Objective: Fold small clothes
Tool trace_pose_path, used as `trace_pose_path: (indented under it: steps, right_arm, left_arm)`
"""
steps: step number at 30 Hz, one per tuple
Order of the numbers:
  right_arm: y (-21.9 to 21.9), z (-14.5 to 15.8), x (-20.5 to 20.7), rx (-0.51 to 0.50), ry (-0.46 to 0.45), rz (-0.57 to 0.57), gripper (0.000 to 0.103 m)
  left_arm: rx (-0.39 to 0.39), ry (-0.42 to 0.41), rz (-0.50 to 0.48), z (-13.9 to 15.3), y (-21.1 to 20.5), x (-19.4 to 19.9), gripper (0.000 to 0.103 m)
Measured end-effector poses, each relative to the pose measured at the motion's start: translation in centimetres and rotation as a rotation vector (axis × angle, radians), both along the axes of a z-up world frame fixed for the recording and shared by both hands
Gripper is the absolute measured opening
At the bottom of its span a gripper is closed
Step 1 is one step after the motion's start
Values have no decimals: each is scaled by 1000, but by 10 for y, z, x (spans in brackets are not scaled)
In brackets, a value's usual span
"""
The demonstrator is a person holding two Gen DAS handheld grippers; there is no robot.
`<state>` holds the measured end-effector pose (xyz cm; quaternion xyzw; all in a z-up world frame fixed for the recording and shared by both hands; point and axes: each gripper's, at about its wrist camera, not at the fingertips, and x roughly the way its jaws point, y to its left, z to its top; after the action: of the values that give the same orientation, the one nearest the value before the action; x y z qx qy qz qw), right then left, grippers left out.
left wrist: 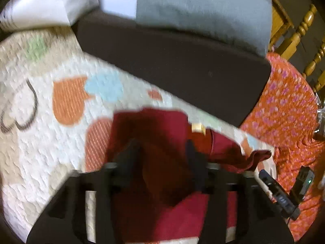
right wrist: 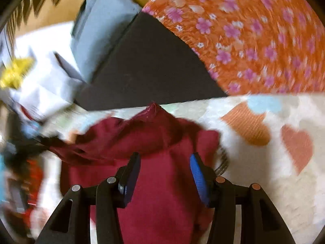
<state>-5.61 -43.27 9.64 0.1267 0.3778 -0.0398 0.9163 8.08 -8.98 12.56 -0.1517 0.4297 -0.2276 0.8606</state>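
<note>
A small dark red garment [left wrist: 162, 134] lies rumpled on a white quilt with heart shapes [left wrist: 40, 132]. My left gripper [left wrist: 162, 148] is open just over the garment, its black fingers [left wrist: 130, 154] apart with red cloth showing between them. In the right wrist view the same garment [right wrist: 154, 193] lies under my right gripper [right wrist: 164, 162], which is open, its blue-padded fingers [right wrist: 197, 170] spread above the cloth. One corner of the garment [right wrist: 152, 107] is lifted toward the quilt's far edge. Both views are blurred.
An orange floral cloth [left wrist: 284, 111] lies to the right of the quilt; it also shows in the right wrist view [right wrist: 254, 30]. A dark cushion [left wrist: 172, 65], a grey-blue pillow [left wrist: 203, 10], white cloth [left wrist: 50, 0] and wooden chair spindles [left wrist: 300, 26] lie beyond. A black device [left wrist: 300, 183] rests on the orange cloth.
</note>
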Motion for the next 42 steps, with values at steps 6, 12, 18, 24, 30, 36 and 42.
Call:
trace_pose_path:
  steps: [6,12,18,24,30,36,42]
  right_arm:
    - [-7,-22,53,-203,152,-165,49]
    - [21,-8,35,-97,53,18,49]
    - [-5,-35,52,-84,153,-105,33]
    - [9,-8,39,-183,127,-90,35]
    - [12,-3,35,-294,138,-104,36]
    - [-2,-27,40,-256,199,-117,38]
    - [11,-13,31,-302,170,-105,38]
  left_arm:
    - [-35,-76,46,13,15,-4,74]
    - [96,-17,11,-24,-13,5,74]
    - [260,94,65,-74,-21,23,74]
    - [284,88,68,-81,-23,20,74]
    - [301,42,62,-74,-28,12,74]
    - [330,25,51,-75,-34,9,74]
    - [314,-6,66,-63,-35,5,74]
